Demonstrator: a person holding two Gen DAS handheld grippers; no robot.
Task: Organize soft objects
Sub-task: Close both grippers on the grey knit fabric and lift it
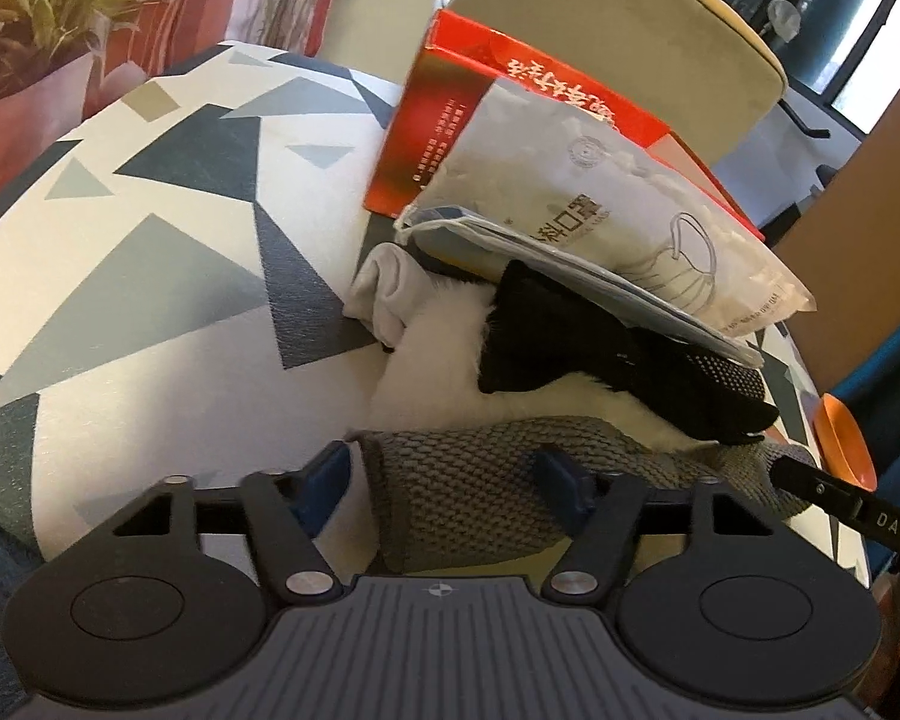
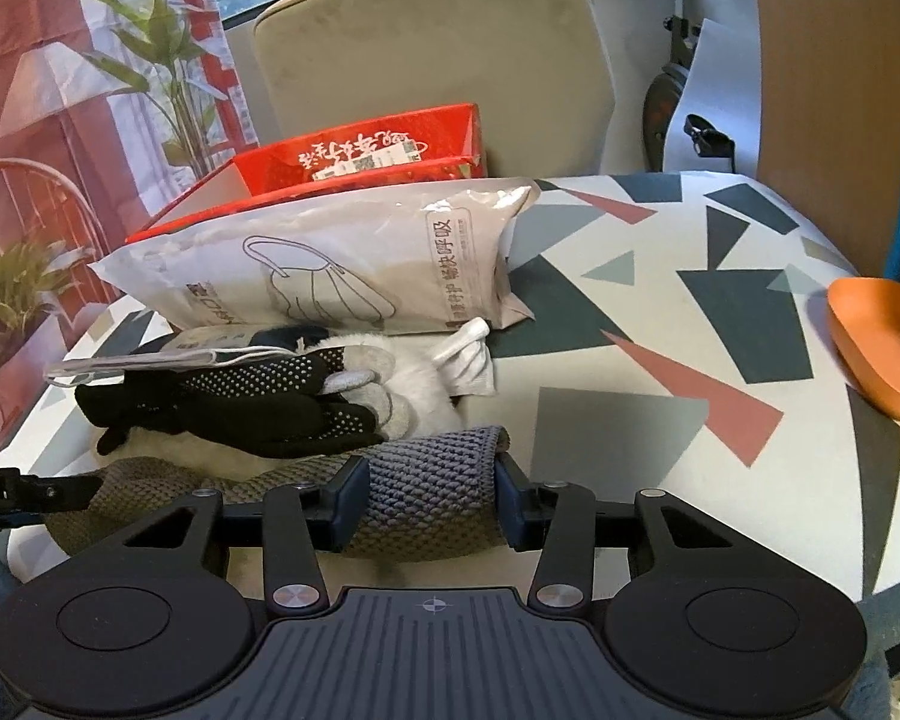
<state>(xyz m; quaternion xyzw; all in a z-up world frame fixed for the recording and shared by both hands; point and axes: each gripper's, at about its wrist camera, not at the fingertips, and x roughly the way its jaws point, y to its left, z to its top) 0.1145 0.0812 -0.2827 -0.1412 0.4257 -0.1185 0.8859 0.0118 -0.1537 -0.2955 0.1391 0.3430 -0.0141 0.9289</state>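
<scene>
A grey knitted cloth (image 1: pixel 468 480) (image 2: pixel 432 492) lies along the near edge of the table. My right gripper (image 2: pixel 431 501) is shut on one end of it, both blue pads pressing into the knit. The other end sits between the jaws of my left gripper (image 1: pixel 444 480); its right pad rests against the knit, while its left pad stands just off the cloth's edge. Behind the cloth lie black dotted gloves (image 1: pixel 660 372) (image 2: pixel 240 396) on a white fluffy piece (image 1: pixel 432 360), and a white sock (image 1: pixel 384 294) (image 2: pixel 468 354).
A white bag of face masks (image 1: pixel 600 204) (image 2: pixel 330 264) leans on a red box (image 1: pixel 450 120) (image 2: pixel 360 150) behind the pile. An orange bowl (image 1: pixel 843 444) (image 2: pixel 882 342) sits at the table's edge. The tablecloth (image 1: pixel 150 240) has triangle patterns. A beige chair (image 2: pixel 438 42) stands behind.
</scene>
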